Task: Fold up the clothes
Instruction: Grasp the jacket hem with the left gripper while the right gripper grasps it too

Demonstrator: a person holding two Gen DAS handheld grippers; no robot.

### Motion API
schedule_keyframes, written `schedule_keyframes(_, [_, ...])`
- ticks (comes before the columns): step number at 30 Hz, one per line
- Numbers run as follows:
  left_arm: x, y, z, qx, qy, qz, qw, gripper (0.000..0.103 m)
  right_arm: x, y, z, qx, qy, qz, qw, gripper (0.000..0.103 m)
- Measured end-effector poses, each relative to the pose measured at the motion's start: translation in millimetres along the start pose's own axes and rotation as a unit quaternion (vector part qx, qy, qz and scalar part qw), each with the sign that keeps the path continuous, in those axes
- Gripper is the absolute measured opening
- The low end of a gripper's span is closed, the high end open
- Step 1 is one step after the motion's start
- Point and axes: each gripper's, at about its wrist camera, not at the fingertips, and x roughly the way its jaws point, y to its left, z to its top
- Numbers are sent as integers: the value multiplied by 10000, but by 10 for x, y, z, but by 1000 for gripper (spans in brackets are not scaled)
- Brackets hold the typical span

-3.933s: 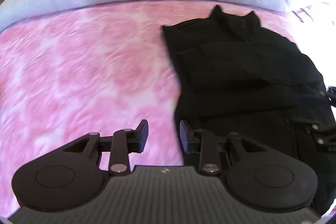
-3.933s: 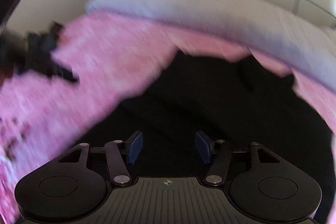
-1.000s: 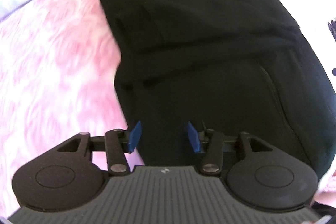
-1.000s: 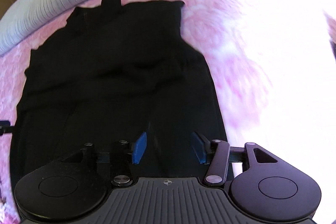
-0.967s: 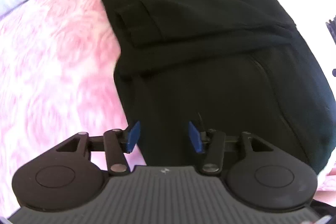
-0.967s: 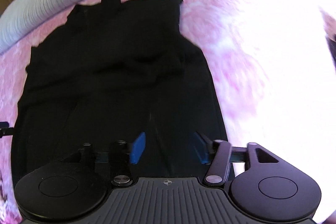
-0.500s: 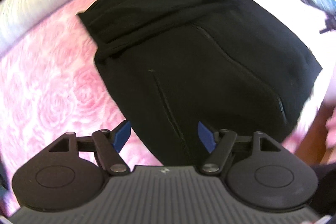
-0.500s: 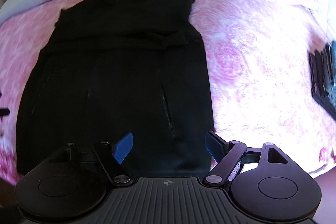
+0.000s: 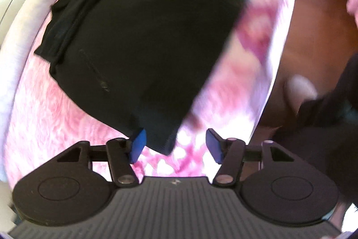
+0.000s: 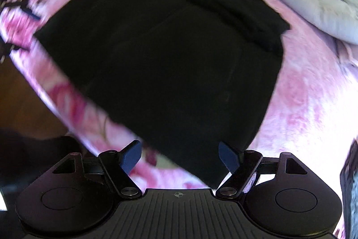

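Slippage looked the likeliest trouble: the black jacket (image 9: pixel 143 41) lay flat on the pink floral bedspread (image 9: pixel 42 109) with its sleeves apparently already laid across the chest, and if either set of jaws closed on just 1 layer of the hem, the top layer could lift alone and the sleeve fold could slide out of place. A second risk, as I judged it, was uneven lifting, since the 2 grippers sat at opposite hem corners and a lag on 1 side would skew the fold. The left gripper (image 9: pixel 175 146) hovered low at the near hem corner, jaws spread wide and holding nothing, the corner lying between them nearer the left blue pad. The right gripper (image 10: pixel 180 157) was likewise wide apart and empty, aimed at the other hem corner, which lay between its pads nearer the right one (both views were blurred, so contact could not be judged). Beyond the collar ran a pale pillow (image 10: pixel 317 12).
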Motion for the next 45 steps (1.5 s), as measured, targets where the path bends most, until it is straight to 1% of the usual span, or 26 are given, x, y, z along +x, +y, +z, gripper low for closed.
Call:
schedule_keyframes(3, [81, -59, -8, 343, -152, 164, 9992, 53, 64, 96, -122, -127, 42, -66, 9999, 79])
schedule_keyframes(5, [126, -83, -17, 558, -268, 265, 9977, 58, 137, 63, -177, -145, 49, -139, 9998, 79])
schedule_keyframes(7, [141, -57, -45, 742, -401, 286, 9960, 59, 177, 44, -242, -192, 68, -255, 9995, 79])
schedule_keyframes(11, [217, 62, -90, 901, -580, 276, 9939, 59, 324, 56, -362, -541, 88, -465, 9974, 79])
schedule_keyframes(13, [232, 115, -98, 925, -629, 331, 9932, 58, 338, 67, -455, -819, 121, -564, 9950, 79])
schedule_keyframes(14, [237, 142, -100, 929, -651, 364, 9929, 56, 348, 71, -489, -947, 130, -621, 9935, 79])
schedule_keyframes(17, [256, 222, -88, 884, -694, 481, 9925, 55, 481, 98, -537, -1220, 117, -797, 9893, 79])
schedule_keyframes(20, [339, 202, -72, 1074, -645, 516, 9908, 56, 578, 127, -571, -1719, 41, -1006, 9800, 79])
schedule_keyframes(22, [364, 166, -65, 1175, -626, 592, 9893, 56, 674, 161, -592, -2162, 84, -1118, 9699, 79])
schedule_keyframes(24, [372, 131, -59, 1232, -595, 676, 9883, 55, 763, 167, -605, -2583, 91, -1106, 9597, 79])
schedule_keyframes(26, [360, 124, -42, 1078, -485, 626, 9910, 43, 804, 125, -610, -2891, 26, -1025, 9518, 79])
schedule_keyframes(27, [361, 140, -15, 964, -415, 593, 9927, 41, 814, 77, -606, -3008, -35, -1019, 9482, 79])
schedule_keyframes(28, [364, 155, 16, 899, -376, 612, 9934, 36, 825, 23, -600, -3119, -105, -1036, 9444, 77])
schedule_keyframes(29, [367, 173, 45, 857, -360, 648, 9936, 33, 835, -31, -594, -3229, -175, -1054, 9404, 74])
schedule_keyframes(30, [377, 194, 66, 837, -347, 666, 9937, 31, 847, -90, -575, -3276, -196, -1056, 9387, 73])
schedule_keyframes(31, [391, 216, 82, 833, -334, 670, 9937, 28, 860, -150, -551, -3303, -201, -1053, 9378, 71])
schedule_keyframes(32, [404, 239, 99, 829, -321, 674, 9938, 25, 876, -181, -541, -3404, -203, -1089, 9337, 62])
schedule_keyframes(33, [415, 257, 111, 851, -308, 649, 9938, 23, 904, -195, -542, -3523, -189, -1114, 9291, 57])
schedule_keyframes(34, [410, 274, 118, 881, -306, 608, 9938, 19, 924, -204, -540, -3609, -152, -1110, 9258, 46])
schedule_keyframes(35, [395, 291, 123, 900, -313, 571, 9938, 16, 937, -207, -543, -3652, -103, -1073, 9247, 28])
schedule_keyframes(37, [300, 323, 100, 901, -353, 495, 9941, 13, 924, -225, -533, -3558, -12, -946, 9298, 11])
schedule_keyframes(40, [67, 367, 26, 954, -449, 342, 9938, 11, 759, -310, -454, -3170, -28, -808, 9450, 8])
schedule_keyframes(43, [-183, 432, -37, 991, -525, 267, 9933, 11, 494, -303, -426, -3108, -128, -606, 9484, 7])
schedule_keyframes(45, [-349, 480, -65, 975, -552, 239, 9934, 10, 272, -306, -391, -3095, -286, -405, 9496, 7])
